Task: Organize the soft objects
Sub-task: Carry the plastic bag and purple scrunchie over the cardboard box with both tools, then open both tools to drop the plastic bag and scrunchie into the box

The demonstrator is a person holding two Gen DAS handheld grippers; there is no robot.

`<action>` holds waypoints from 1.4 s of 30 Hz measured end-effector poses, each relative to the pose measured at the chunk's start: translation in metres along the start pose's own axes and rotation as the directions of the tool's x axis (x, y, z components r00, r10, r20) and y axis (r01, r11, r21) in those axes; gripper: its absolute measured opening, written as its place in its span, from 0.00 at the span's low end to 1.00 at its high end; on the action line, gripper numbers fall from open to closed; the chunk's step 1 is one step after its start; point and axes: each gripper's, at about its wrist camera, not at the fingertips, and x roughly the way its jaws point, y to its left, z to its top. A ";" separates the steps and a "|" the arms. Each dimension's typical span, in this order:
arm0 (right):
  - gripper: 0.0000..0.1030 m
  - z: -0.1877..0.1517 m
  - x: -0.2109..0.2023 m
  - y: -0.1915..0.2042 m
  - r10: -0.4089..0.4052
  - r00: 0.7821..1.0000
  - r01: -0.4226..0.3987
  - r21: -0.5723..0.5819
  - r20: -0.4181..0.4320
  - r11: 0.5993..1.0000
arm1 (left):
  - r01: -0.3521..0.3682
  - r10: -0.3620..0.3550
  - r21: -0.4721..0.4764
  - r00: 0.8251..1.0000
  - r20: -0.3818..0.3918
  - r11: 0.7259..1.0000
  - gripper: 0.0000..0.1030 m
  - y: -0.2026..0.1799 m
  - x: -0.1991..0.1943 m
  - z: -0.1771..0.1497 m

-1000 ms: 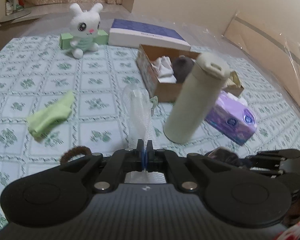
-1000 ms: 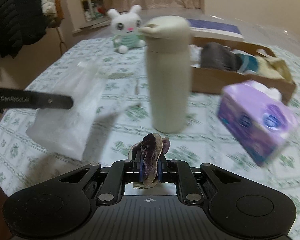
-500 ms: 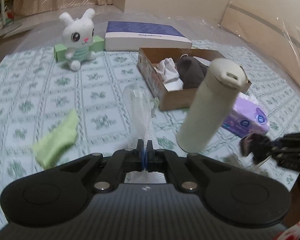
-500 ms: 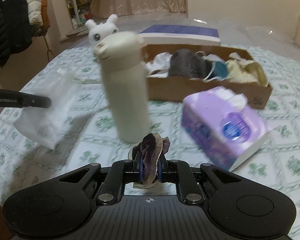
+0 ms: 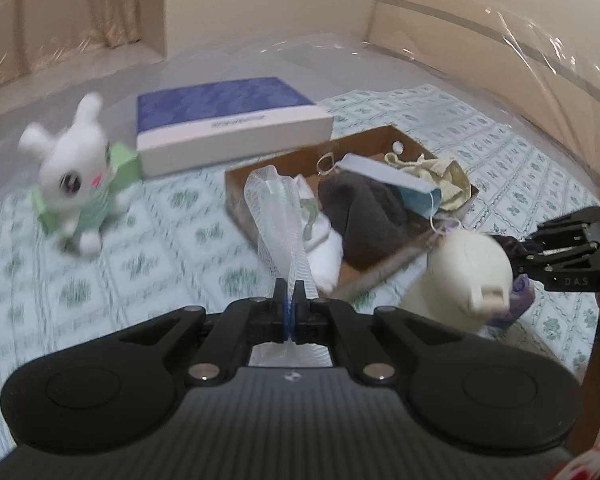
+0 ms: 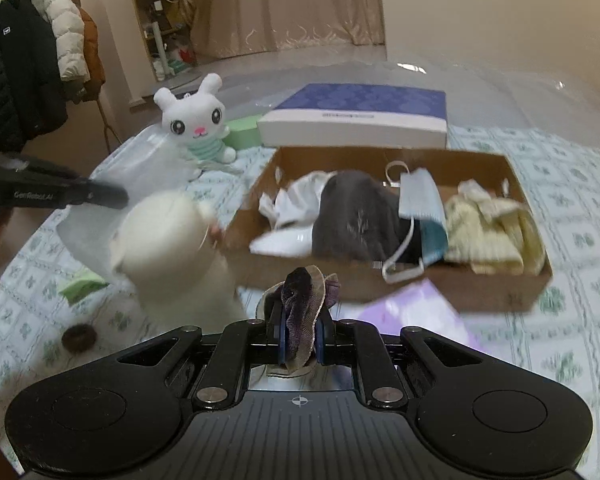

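My left gripper (image 5: 288, 292) is shut on a white mesh bag (image 5: 278, 216) that stands up in front of it; in the right wrist view the bag (image 6: 140, 168) hangs at the left. My right gripper (image 6: 299, 320) is shut on a dark purple scrunchie (image 6: 302, 300), held in the air just before the cardboard box (image 6: 480, 292). The box (image 5: 236, 184) holds a white cloth (image 6: 296, 204), a dark grey garment (image 6: 356, 216), a blue face mask (image 6: 422, 200) and a yellowish cloth (image 6: 496, 228). A white plush bunny (image 6: 196, 124) sits at the back left.
A cream bottle (image 6: 172, 248) stands left of the box, close to both grippers. A purple tissue pack (image 6: 412, 312) lies in front of the box. A blue-and-white flat box (image 6: 356, 116) lies behind it. A green sock (image 6: 82, 284) and a brown hair tie (image 6: 79, 336) lie at the left.
Both grippers have travelled toward the cardboard box, each keeping its grip. The box now fills the middle of both views; the bottle has slid to the side and the tissue pack low.
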 end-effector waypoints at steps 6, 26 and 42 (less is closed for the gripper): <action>0.13 0.029 0.015 -0.022 -0.003 1.000 0.003 -0.003 0.010 1.000 | 0.020 -0.020 0.091 1.000 -0.002 0.996 0.00 -0.008 0.033 0.045; 0.13 0.094 0.072 -0.101 -0.088 0.996 0.088 -0.012 -0.001 0.996 | 0.001 -0.020 -0.129 0.989 -0.144 0.992 0.00 -0.004 0.192 0.068; 0.13 0.116 0.092 -0.162 -0.178 0.984 0.179 0.061 -0.016 0.982 | -0.025 0.017 -0.070 0.993 -0.119 0.997 0.32 0.009 0.167 0.073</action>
